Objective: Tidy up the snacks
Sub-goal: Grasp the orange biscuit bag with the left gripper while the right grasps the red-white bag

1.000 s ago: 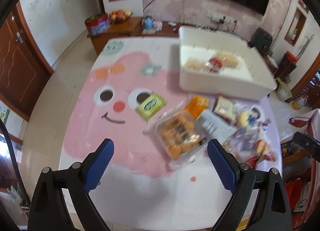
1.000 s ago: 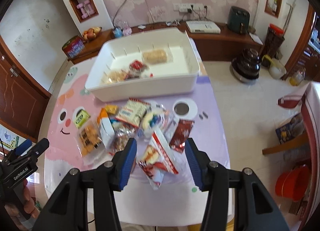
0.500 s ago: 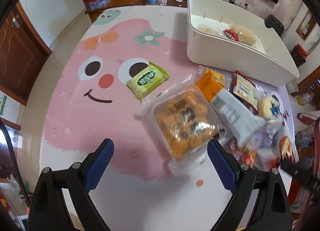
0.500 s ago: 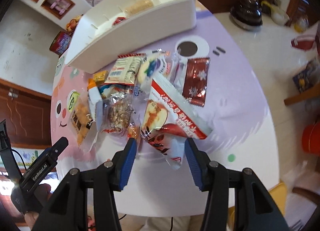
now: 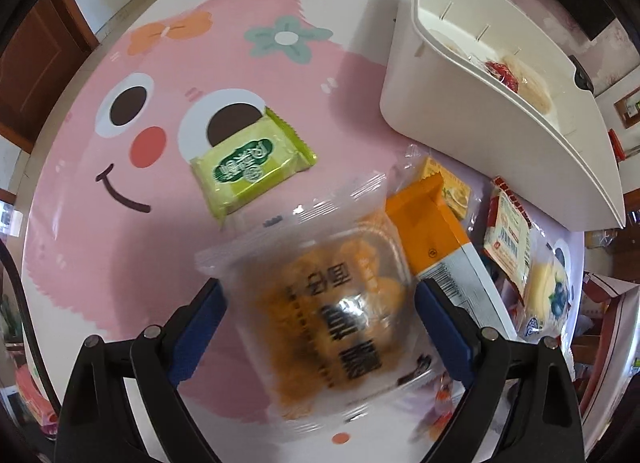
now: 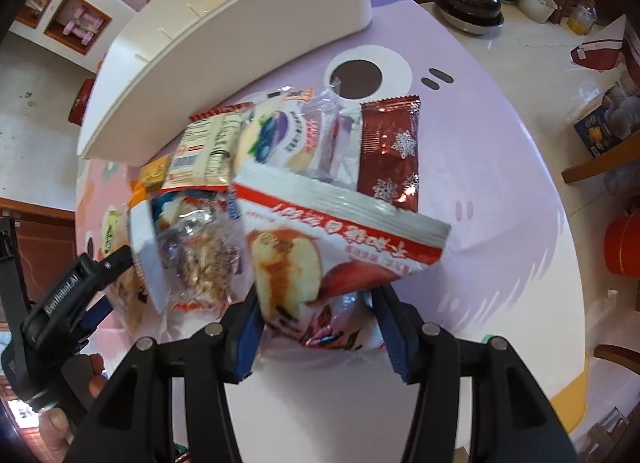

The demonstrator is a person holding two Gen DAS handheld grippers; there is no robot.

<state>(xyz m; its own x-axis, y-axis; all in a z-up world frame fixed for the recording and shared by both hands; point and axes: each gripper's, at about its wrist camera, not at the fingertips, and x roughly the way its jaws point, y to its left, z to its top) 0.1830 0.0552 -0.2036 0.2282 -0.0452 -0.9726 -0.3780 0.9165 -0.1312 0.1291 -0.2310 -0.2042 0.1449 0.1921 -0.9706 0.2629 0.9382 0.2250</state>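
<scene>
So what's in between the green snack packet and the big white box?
Nothing. In the left wrist view, only bare pink tablecloth lies between the green packet and the white box.

Lime-green packet, maroon snowflake-patterned wrapper, white bin

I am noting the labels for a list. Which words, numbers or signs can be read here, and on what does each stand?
"GenRobot.AI", slightly soft: on the black handle at the left of the right wrist view.
Green packet: white Chinese characters, upside down, not surely readable.
Clear pack of orange snacks: large dark characters, blurred.
Red and white packet: red characters, blurred.
Cream packet: barcode and print, too small.
</scene>
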